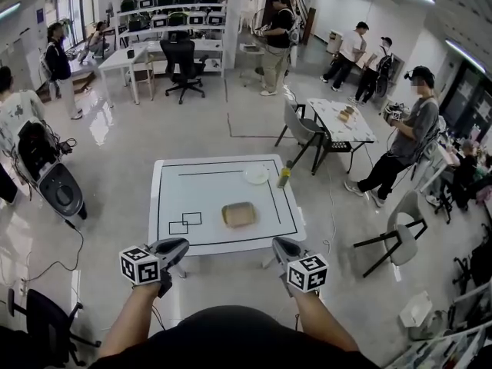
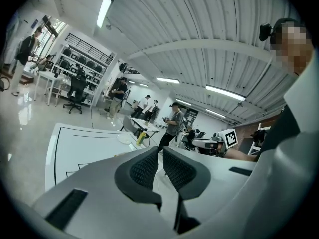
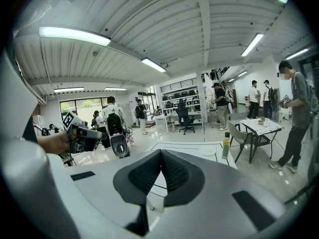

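Nearby: both grippers empty, short of the counter

Closest in, bottom of the head view: left gripper [image 1: 178, 245] and right gripper [image 1: 280, 244], one in each hand, marker cubes [image 1: 139, 266] facing up toward the head camera. Both are held level and about evenly spaced, noses toward the counter [image 1: 207, 191], stopping just short of its near edge. Probably this is simply how bent forearms carry them.

- Left gripper view: jaws all but closed, with a thin slit between the pads [image 2: 145, 169] and nothing in it.
- Right gripper view: jaws together, pads [image 3: 144, 174] meeting at the tip, nothing held.

Middle of frame: the white counter carries a black drawn border. A tan block [image 1: 239, 214] lies flat inside it, right of centre. It is the nearest thing to either gripper, slightly nearer the right one, and apart from both. Two small overlapping drawn squares [image 1: 184, 222] sit at the lower left of the border, with nothing on them.

Further up the counter: a white plate [image 1: 256, 175] is at the upper right corner of the border. A yellow-green bottle [image 1: 284, 177] stands upright just beside it at the counter's right edge, outside the line, seemingly kept off the marked field.

Beyond, upper right: a second table [image 1: 342, 120] with chairs and several people standing. Upper left: an office chair [image 1: 183, 64] before shelves [image 1: 173, 10].
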Demonstrator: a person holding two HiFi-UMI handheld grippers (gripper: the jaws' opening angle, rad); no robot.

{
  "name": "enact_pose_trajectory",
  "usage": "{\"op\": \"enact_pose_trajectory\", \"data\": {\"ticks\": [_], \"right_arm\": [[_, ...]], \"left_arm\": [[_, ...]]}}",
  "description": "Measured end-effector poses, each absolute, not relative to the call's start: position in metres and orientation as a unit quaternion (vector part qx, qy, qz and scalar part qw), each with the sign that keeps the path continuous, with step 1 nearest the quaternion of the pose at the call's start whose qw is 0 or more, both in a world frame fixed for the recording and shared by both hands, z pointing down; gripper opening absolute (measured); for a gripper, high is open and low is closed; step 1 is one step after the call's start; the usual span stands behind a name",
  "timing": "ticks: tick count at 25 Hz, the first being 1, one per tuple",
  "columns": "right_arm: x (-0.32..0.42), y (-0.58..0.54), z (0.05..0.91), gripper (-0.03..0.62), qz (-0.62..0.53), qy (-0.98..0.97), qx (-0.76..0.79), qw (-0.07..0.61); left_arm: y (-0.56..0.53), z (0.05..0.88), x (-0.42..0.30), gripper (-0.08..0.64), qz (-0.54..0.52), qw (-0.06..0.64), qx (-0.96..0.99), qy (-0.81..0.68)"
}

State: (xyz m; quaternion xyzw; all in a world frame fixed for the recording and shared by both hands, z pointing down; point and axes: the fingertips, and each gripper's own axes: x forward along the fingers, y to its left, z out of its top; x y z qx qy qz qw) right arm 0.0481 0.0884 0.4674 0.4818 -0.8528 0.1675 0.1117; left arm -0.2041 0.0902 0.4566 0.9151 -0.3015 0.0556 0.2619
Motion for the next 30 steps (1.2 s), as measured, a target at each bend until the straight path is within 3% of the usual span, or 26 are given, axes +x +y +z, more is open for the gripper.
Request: {"op": "enact_pose_trajectory", "data": {"ticks": [17,30], "right_arm": [[-0.007,0.058,0.455,0.015,0.163,-0.840,0.504,0.117],[0.004,0.053,0.470,0.015,0.181,-0.831,0.514,0.113]], "left_arm": [[0.045,0.447,-0.271,0.051,0.046,0.257,0.921,-0.291],[0.036,0.451,-0.255,0.051,0.059,0.256,0.926,-0.272]]}}
